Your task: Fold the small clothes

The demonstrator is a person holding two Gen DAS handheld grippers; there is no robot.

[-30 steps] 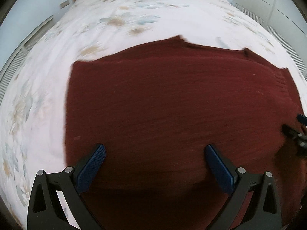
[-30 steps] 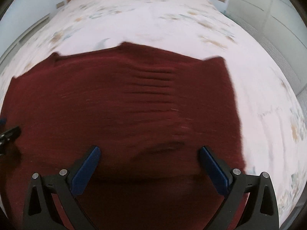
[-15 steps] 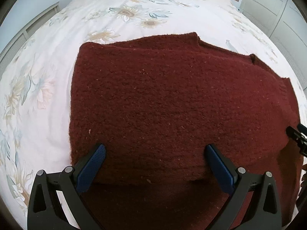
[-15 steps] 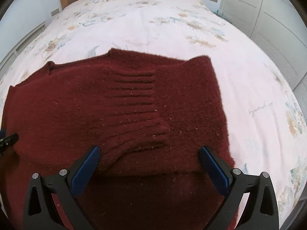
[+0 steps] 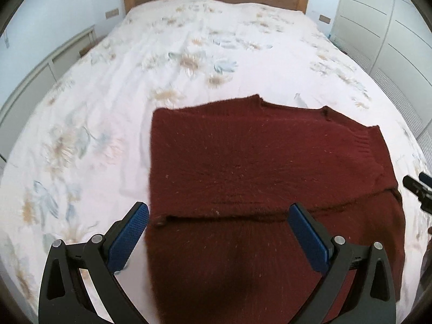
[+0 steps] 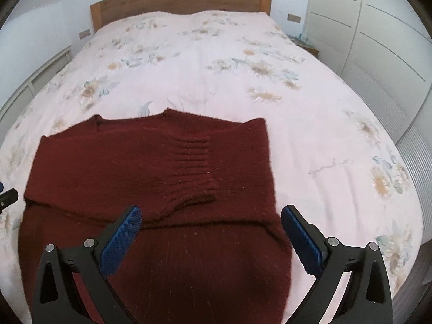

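Hovering both tongs, left [image 5: 216, 229] and right [image 6: 210, 230], spread empty above the sweater [image 6: 151, 172] on the bed [image 6: 324, 124], I judge its near hem needs gripping next

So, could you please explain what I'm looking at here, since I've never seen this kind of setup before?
There is no robot. A person holds a two-finger tool in each hand, and each tool carries a wide-angle camera looking forward along its fingers. One picture comes from the left hand-held gripper, the other from the right hand-held gripper. The blue pads at the bottom are their fingers. Both stand open and hold nothing. In front of them a dark red knitted sweater lies on a bed with a floral cover, its far part folded over the near part. The ribbed cuff of a sleeve rests on top.
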